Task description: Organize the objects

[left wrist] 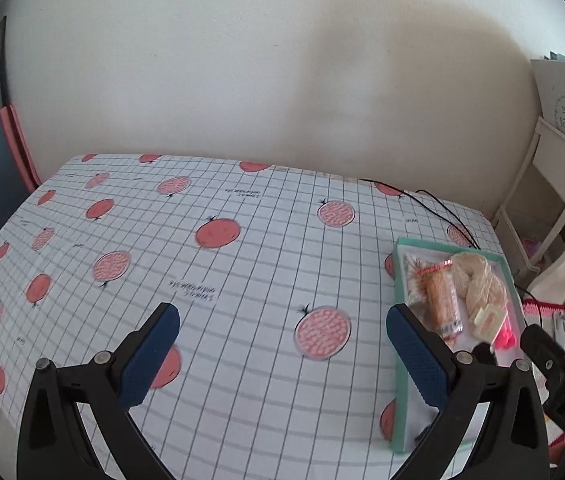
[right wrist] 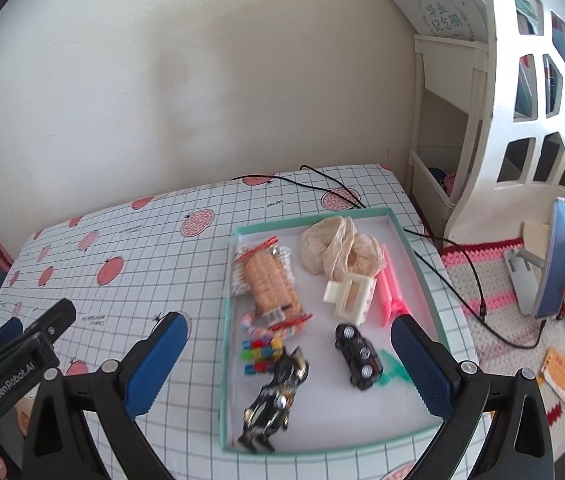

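A shallow teal-rimmed tray lies on the gridded tablecloth. Inside it are an orange wrapped packet, cream lace fabric, a white hair clip, pink clips, a black toy car, a black-and-gold figure and small coloured blocks. My right gripper hangs open above the tray's near half, holding nothing. Left of the tray, my left gripper is open over bare cloth. The packet shows beside its right finger.
The tablecloth with red fruit prints runs back to a pale wall. Right of the table stand a white cut-out shelf, a crochet mat with a phone on a stand, and a black cable.
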`<state>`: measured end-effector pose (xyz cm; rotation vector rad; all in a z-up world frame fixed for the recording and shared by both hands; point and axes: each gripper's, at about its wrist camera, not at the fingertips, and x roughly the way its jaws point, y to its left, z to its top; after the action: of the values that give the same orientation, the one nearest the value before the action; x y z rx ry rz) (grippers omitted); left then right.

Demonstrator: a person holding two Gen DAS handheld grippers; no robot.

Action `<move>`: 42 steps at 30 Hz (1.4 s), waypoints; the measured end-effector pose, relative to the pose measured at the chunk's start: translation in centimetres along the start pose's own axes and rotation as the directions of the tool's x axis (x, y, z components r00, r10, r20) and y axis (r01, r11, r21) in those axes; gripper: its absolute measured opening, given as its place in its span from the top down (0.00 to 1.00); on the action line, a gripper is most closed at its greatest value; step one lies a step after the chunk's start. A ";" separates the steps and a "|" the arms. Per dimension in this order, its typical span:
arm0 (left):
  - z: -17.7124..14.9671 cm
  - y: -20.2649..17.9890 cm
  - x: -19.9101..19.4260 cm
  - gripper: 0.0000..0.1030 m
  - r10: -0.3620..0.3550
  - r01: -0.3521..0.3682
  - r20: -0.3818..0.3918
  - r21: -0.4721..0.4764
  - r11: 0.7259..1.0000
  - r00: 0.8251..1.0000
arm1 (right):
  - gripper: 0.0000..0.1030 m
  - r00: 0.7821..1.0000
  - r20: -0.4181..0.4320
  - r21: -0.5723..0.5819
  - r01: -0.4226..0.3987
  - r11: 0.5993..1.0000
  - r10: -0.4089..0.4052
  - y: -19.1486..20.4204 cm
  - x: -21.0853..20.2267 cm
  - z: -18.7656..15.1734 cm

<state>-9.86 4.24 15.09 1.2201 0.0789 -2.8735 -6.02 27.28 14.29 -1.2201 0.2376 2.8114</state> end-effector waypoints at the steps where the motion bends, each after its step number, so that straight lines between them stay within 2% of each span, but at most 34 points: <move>1: -0.4 0.2 -0.3 0.00 -0.006 0.006 0.001 0.001 1.000 1.000 | 0.00 1.000 0.000 -0.007 0.002 1.000 -0.002 0.2 -0.3 -0.4; 10: -5.0 1.7 -2.9 0.00 -0.016 0.015 0.020 0.028 0.999 1.000 | 0.00 1.000 0.005 -0.030 0.010 0.999 -0.010 0.8 -2.1 -4.9; 16: -8.7 2.7 -2.4 0.00 -0.012 0.013 -0.019 0.036 0.999 1.000 | 0.00 1.000 -0.003 -0.072 0.008 0.997 -0.008 1.6 -2.1 -8.3; 26: -13.8 4.8 -1.2 0.00 0.016 -0.014 -0.064 0.025 1.000 0.998 | 0.00 0.998 -0.060 -0.068 0.025 0.997 -0.029 1.0 -0.2 -13.3; 32: -15.6 5.4 0.6 0.00 0.031 -0.026 -0.119 0.040 0.999 0.992 | 0.00 0.994 -0.101 -0.063 0.036 0.997 -0.042 0.6 1.3 -15.6; 42: -16.7 5.2 2.6 0.00 0.037 -0.027 -0.183 0.055 0.998 0.982 | 0.00 0.987 -0.134 -0.068 0.077 0.995 -0.085 0.1 2.8 -16.8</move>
<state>0.54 -0.08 1.44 1.4799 -0.0127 -2.7447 4.17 24.32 0.91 -1.4039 0.1043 2.6890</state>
